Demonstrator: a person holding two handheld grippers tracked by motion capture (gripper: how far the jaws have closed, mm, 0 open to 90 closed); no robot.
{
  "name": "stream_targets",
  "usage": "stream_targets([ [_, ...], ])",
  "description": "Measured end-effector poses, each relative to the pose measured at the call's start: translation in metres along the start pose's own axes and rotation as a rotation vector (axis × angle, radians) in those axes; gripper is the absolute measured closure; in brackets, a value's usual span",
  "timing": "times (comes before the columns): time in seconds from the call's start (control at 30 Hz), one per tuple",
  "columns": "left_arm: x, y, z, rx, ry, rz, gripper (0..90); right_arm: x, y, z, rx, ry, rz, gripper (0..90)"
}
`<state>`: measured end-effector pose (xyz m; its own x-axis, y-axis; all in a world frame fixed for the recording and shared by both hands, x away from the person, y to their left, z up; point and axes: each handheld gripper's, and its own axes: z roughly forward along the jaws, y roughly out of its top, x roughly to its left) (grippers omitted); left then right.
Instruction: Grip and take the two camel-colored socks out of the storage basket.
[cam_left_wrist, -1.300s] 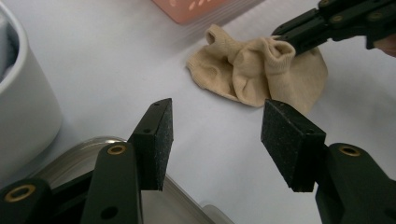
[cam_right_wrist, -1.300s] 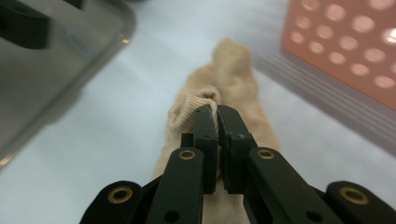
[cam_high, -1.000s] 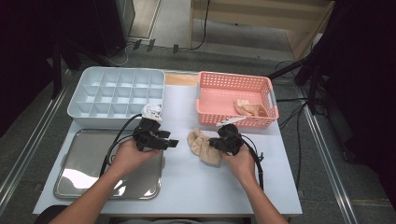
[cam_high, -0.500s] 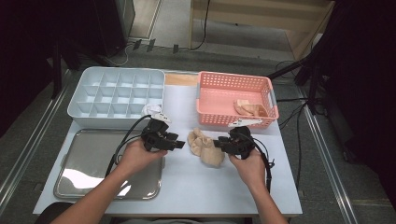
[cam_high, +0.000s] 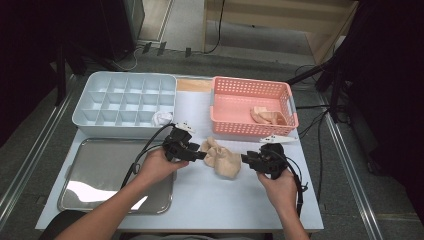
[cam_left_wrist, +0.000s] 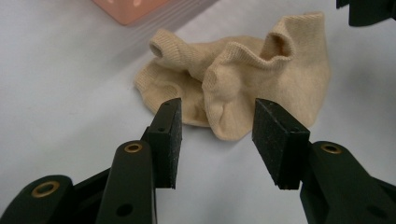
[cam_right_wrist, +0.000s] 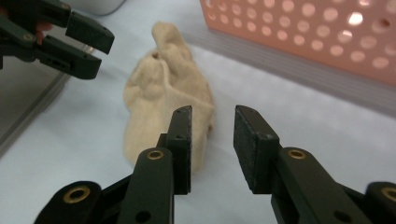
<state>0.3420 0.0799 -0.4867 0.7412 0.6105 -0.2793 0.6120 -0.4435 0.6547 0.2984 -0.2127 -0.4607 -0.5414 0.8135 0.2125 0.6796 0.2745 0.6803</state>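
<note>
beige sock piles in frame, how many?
2. One bundle lies on the table between the hand-held grippers; another sits in the pink basket. Each may be more than one sock; folds hide the count.

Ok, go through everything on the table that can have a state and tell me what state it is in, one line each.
left gripper: jaws open, just been closing, nothing between the pads.
right gripper: jaws open, just been opening, nothing held.
beige socks: crumpled in a heap on the table between the grippers, touched by neither.
pink basket: upright, with beige cloth inside.
compartment tray: one white crumpled item in a front cell, other cells empty.
metal tray: empty.
</note>
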Motion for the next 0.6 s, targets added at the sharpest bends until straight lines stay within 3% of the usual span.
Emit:
stream_targets([
  [0.2, -0.001, 0.002, 0.015, 0.014, 0.002, 0.015, 54.7, -0.001, -0.014, 0.015, 0.046, 0.014, 0.026, 67.0],
  [0.33, -0.002, 0.002, 0.021, 0.011, -0.008, 0.009, 55.2, 0.001, -0.016, 0.023, 0.060, 0.014, 0.013, 67.1],
  [0.6, -0.003, -0.001, 0.035, 0.036, 0.007, 0.043, 61.1, 0.002, -0.017, 0.041, 0.086, 0.010, 0.006, 69.4],
])
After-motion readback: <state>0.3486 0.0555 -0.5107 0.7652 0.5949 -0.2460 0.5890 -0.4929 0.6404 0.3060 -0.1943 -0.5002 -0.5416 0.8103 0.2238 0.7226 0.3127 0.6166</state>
